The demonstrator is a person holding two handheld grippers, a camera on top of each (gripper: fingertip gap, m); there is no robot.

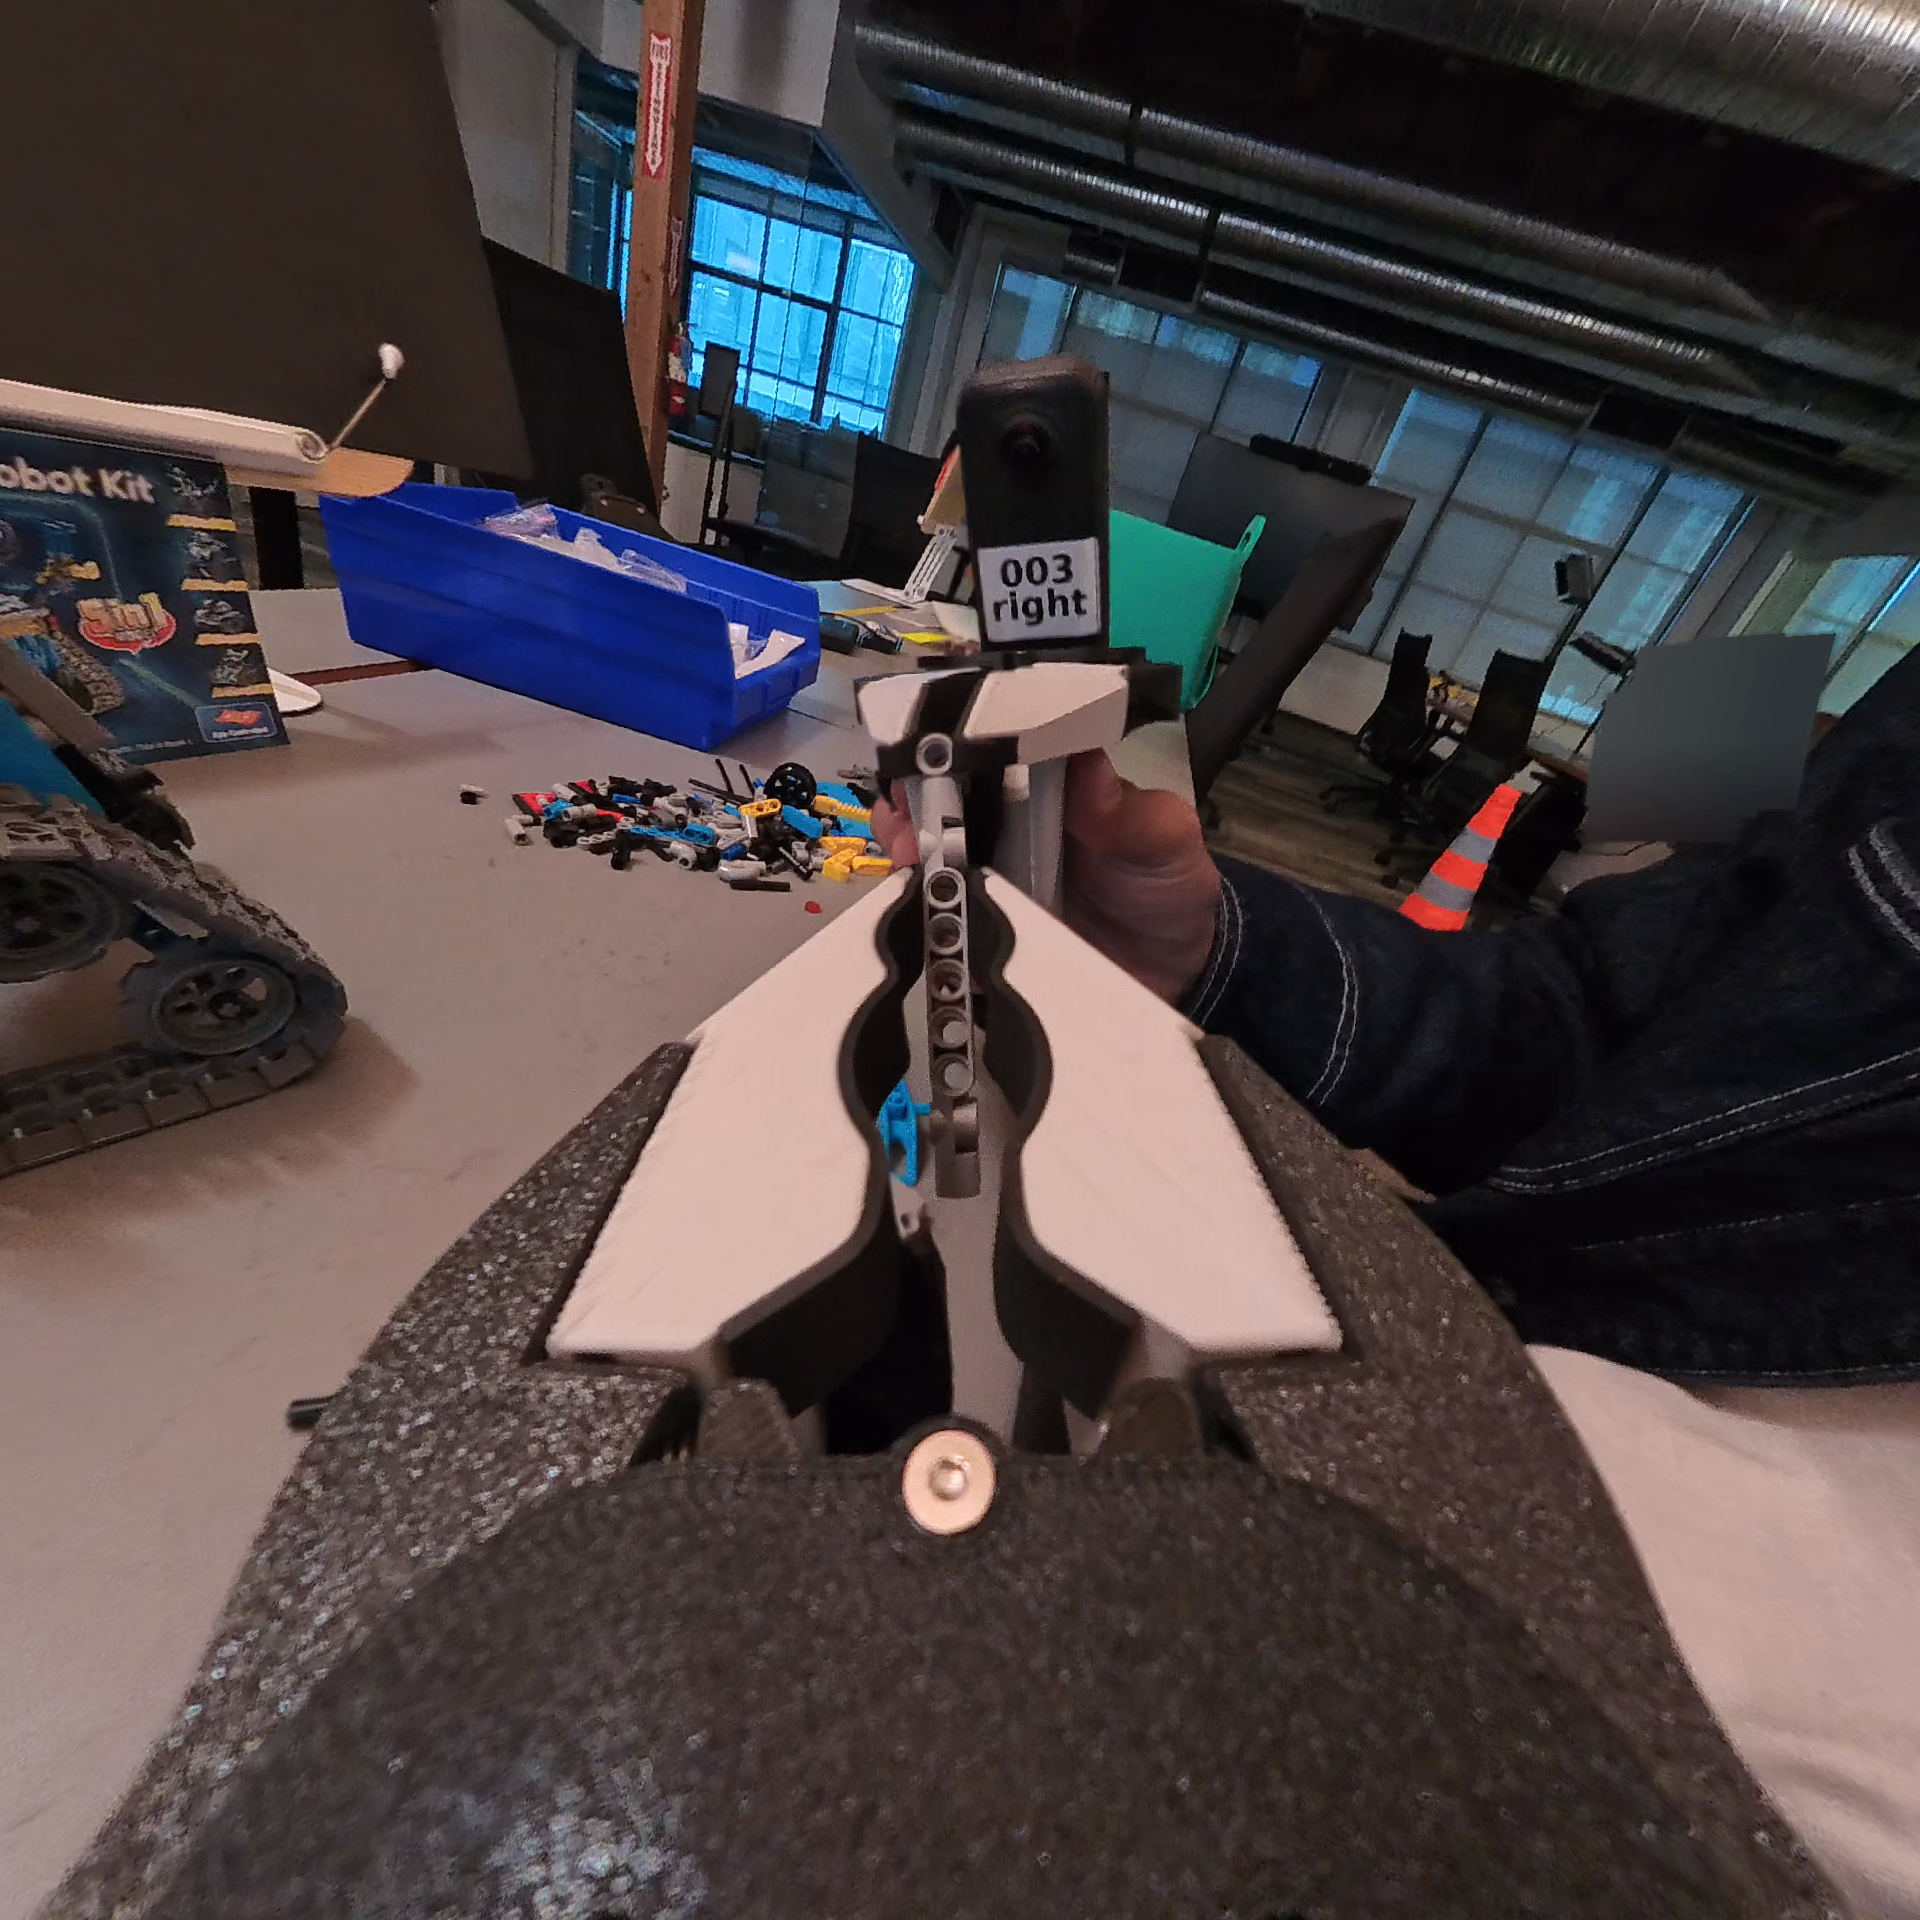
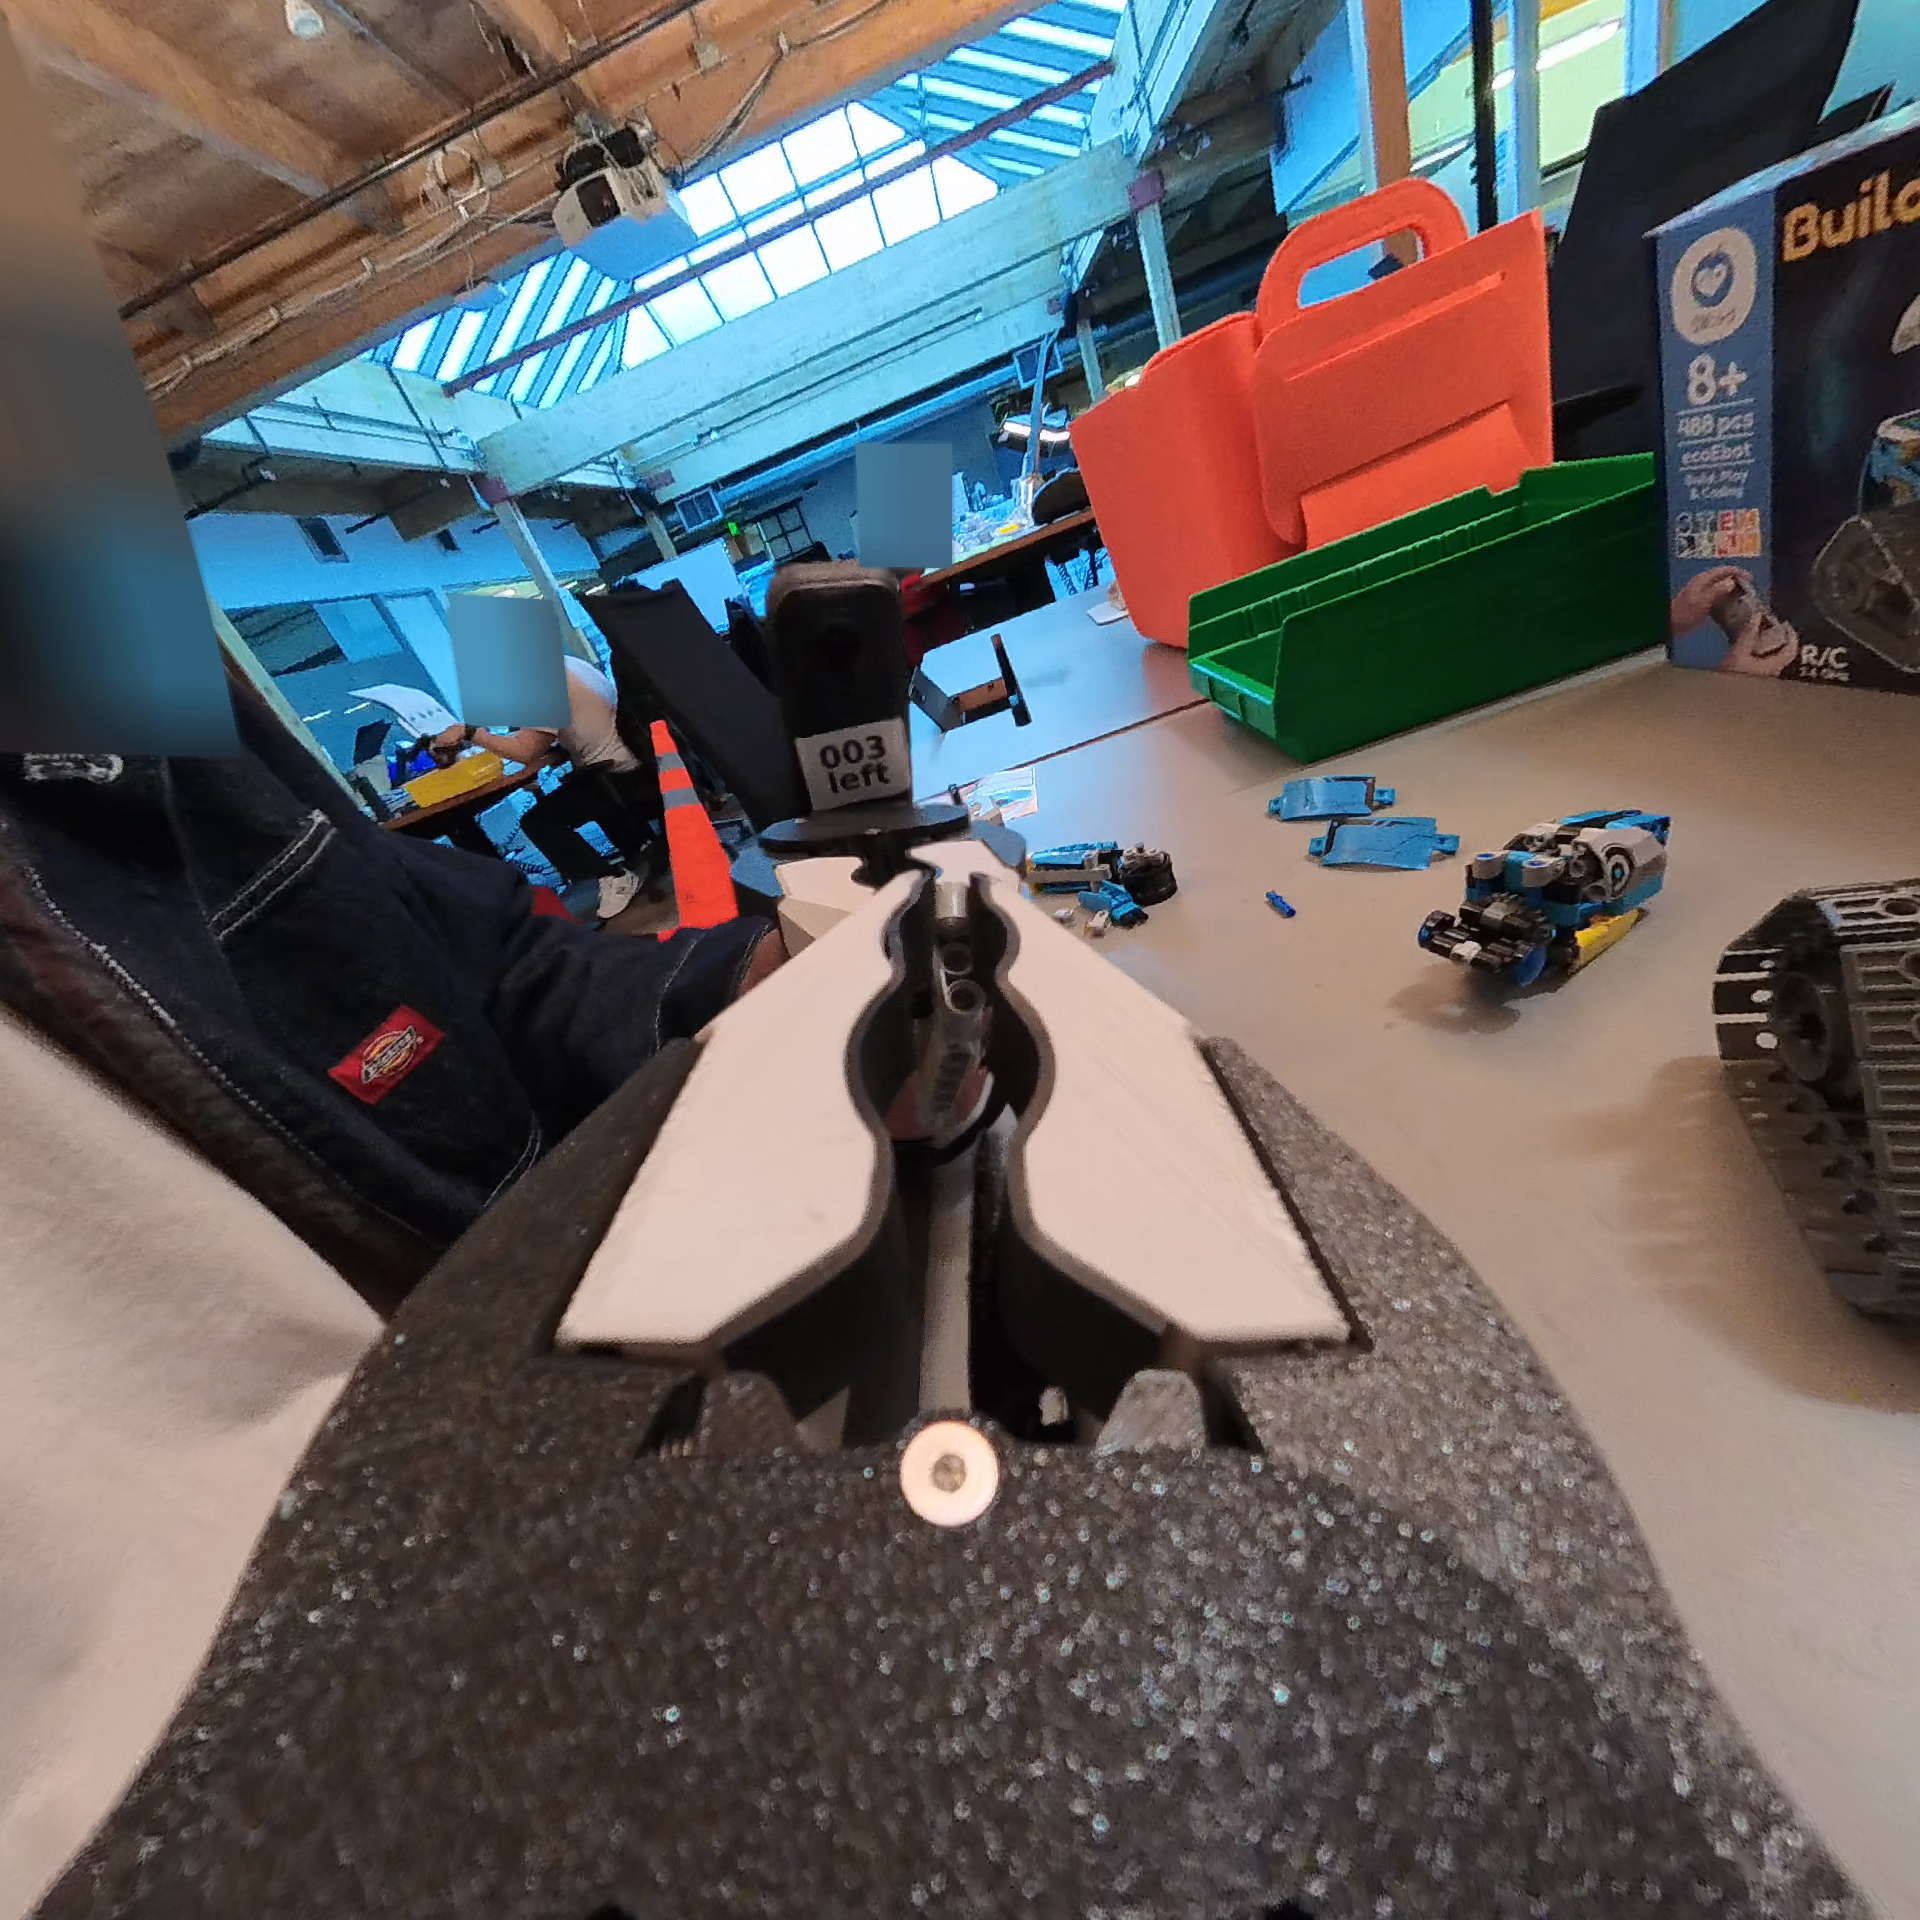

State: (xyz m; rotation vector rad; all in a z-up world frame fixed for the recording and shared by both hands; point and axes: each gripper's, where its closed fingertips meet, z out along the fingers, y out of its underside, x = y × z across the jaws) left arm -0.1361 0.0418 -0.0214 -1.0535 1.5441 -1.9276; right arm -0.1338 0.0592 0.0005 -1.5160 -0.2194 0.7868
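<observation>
Between both tongs, left gripper [image 1: 951,935] and right gripper [image 2: 951,914] pinching grey perforated beam [image 1: 948,997]: light, stiff, slim; gripped at opposite ends.

Your two wrist cameras face each other closely over the grey table [image 1: 468,1039]; both show the grey beam [image 1: 948,997].

I'm in a big open workshop, industrial loft style: exposed metal ducts [image 1: 1455,187] overhead, timber ceiling beams [image 2: 312,94] and skylights [image 2: 810,197], tall gridded windows [image 1: 790,312]. My grey worktable [image 1: 499,987] carries a blue parts bin [image 1: 561,613], a green bin [image 2: 1434,613], a heap of building-kit pieces [image 1: 707,821] and a robot kit box [image 2: 1787,416]. Beyond, office chairs [image 1: 1455,717], an orange traffic cone [image 2: 691,842], someone seated at another table [image 2: 561,727].
</observation>
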